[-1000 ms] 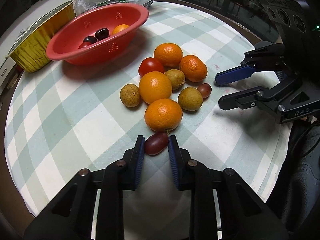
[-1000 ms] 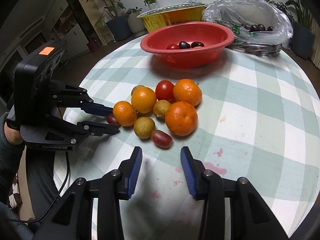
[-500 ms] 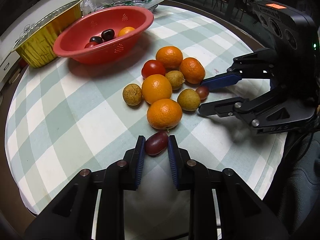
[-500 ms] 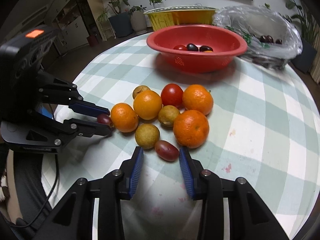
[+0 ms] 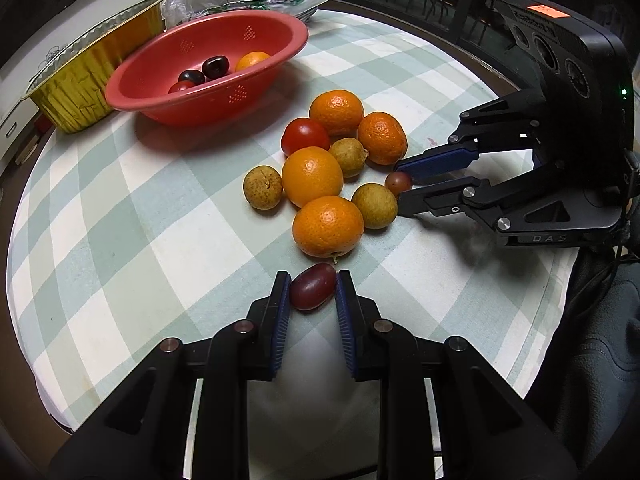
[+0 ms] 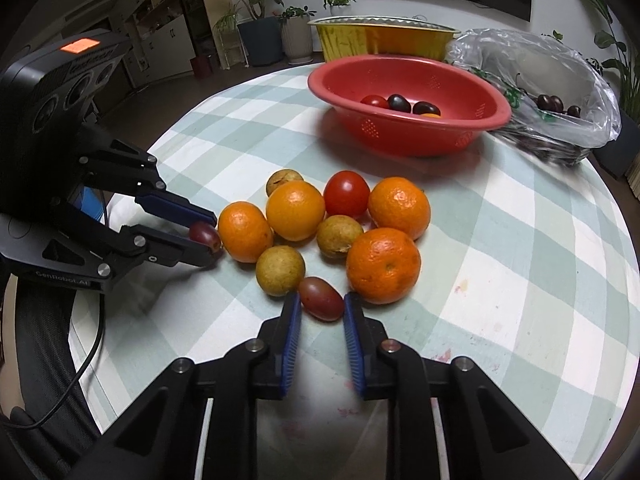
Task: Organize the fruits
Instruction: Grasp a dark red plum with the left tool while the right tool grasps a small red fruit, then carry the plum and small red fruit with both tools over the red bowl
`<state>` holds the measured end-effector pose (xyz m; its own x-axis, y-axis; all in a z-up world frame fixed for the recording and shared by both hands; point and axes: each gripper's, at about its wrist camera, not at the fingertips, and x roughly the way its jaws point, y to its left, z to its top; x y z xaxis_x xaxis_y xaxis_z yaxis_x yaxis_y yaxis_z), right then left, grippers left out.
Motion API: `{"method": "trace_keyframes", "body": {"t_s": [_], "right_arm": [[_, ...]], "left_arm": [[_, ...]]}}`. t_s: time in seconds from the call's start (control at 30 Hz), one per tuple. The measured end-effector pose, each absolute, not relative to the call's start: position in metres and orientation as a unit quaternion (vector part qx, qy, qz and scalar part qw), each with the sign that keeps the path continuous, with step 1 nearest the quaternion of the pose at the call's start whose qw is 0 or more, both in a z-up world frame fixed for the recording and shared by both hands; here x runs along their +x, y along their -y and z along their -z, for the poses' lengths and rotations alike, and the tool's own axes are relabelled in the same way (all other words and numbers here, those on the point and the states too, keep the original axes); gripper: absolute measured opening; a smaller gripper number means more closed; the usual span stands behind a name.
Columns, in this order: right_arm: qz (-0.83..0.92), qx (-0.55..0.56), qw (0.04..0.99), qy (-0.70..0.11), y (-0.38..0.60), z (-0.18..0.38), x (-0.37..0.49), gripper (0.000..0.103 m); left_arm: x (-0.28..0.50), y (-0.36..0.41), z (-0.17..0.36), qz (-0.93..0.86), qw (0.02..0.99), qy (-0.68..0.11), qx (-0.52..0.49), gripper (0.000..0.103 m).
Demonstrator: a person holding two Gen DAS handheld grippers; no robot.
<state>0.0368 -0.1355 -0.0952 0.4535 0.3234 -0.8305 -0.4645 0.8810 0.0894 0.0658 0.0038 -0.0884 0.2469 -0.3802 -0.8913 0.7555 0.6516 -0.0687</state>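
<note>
A pile of oranges (image 5: 312, 176), small brown-green fruits (image 5: 374, 205), a red tomato (image 5: 305, 136) and two dark red grape tomatoes lies mid-table. My left gripper (image 5: 311, 285) is shut on one grape tomato (image 5: 313, 286) at the pile's near edge; it also shows in the right wrist view (image 6: 205, 234). My right gripper (image 6: 318, 300) has its jaws around the other grape tomato (image 6: 321, 298), with a small gap on the right side; that tomato shows in the left wrist view (image 5: 398, 181). A red colander bowl (image 5: 160, 104) holds several small fruits.
A gold foil tray (image 5: 80, 80) stands behind the bowl. A clear plastic bag with dark cherries (image 6: 560, 92) lies at the table's far side. The round table has a checked cloth (image 5: 140, 240). Potted plants (image 6: 256, 36) and cabinets stand beyond the table.
My right gripper has moved forward to the pile and narrowed around the second grape tomato. My left gripper has stayed on its grape tomato.
</note>
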Motion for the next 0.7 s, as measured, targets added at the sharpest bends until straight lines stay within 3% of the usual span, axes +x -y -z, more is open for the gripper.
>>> {"method": "trace_keyframes", "body": {"t_s": [0.7], "right_arm": [[-0.244, -0.020, 0.855, -0.458, 0.152, 0.072, 0.016, 0.023]], "left_arm": [[0.061, -0.021, 0.072, 0.355, 0.785, -0.480, 0.166, 0.021]]}}
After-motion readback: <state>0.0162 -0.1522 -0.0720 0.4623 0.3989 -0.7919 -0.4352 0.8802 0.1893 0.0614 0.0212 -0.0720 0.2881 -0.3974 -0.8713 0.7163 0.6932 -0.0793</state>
